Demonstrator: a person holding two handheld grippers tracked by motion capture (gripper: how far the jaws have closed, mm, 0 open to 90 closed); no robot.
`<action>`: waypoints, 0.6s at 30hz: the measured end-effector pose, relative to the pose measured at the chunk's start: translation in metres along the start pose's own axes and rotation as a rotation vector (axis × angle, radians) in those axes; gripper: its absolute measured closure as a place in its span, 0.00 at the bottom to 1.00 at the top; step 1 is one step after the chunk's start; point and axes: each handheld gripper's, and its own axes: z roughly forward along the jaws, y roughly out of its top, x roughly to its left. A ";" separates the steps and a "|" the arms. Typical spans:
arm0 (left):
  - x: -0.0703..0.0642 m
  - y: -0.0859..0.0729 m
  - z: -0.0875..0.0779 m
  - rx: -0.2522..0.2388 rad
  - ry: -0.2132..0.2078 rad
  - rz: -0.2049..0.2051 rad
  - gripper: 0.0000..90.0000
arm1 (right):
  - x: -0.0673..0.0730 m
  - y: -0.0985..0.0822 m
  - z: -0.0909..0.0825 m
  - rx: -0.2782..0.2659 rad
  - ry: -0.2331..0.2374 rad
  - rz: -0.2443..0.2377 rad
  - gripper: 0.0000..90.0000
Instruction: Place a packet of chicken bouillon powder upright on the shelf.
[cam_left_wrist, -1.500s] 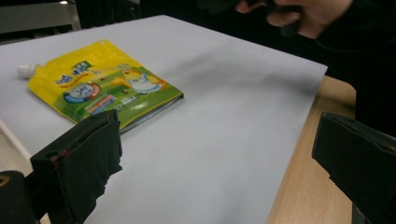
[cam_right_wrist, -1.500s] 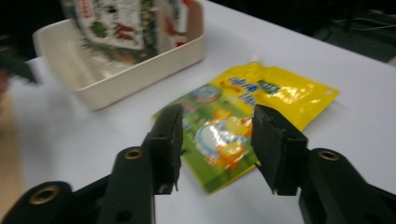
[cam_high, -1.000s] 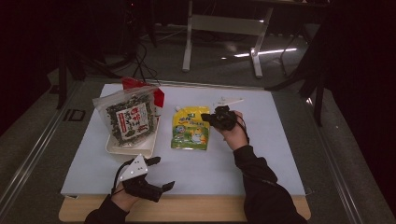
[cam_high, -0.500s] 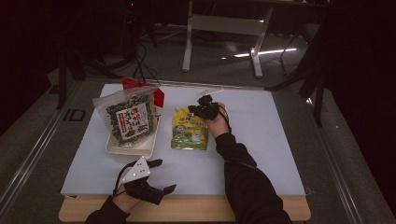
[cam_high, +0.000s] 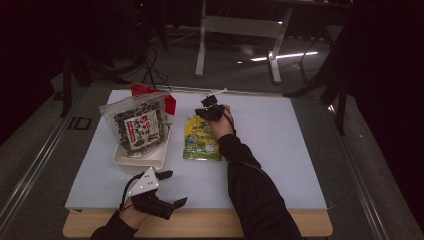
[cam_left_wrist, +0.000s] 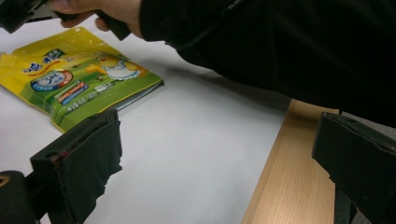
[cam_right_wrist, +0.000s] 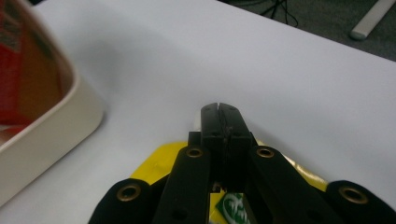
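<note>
The right claw has moved from the right side of the yellow pouch to its far top edge. Its jaws are pressed together and hold nothing, so prob. it will nudge or pin the pouch, not lift it. The pouch lies flat on the table, just beside the cream tray. The left claw rests wide open and empty at the near edge. The contact betw. tips and pouch is hard to see.

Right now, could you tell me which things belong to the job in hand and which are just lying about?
In the job:
right gripper, jaws shut, over the yellow pouch's top edge
yellow pouch

Lying about:
seaweed bag
cream tray
left gripper, open near the table edge
</note>
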 end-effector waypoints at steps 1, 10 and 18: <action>0.000 0.000 0.000 0.002 0.001 -0.001 0.03 | -0.001 0.003 0.008 0.019 -0.015 0.013 1.00; -0.002 -0.003 -0.002 0.008 -0.005 -0.011 0.03 | -0.005 0.009 0.034 0.078 -0.061 0.052 0.99; -0.002 -0.004 -0.001 0.013 -0.002 -0.009 0.03 | -0.008 0.007 0.045 0.132 -0.079 0.057 1.00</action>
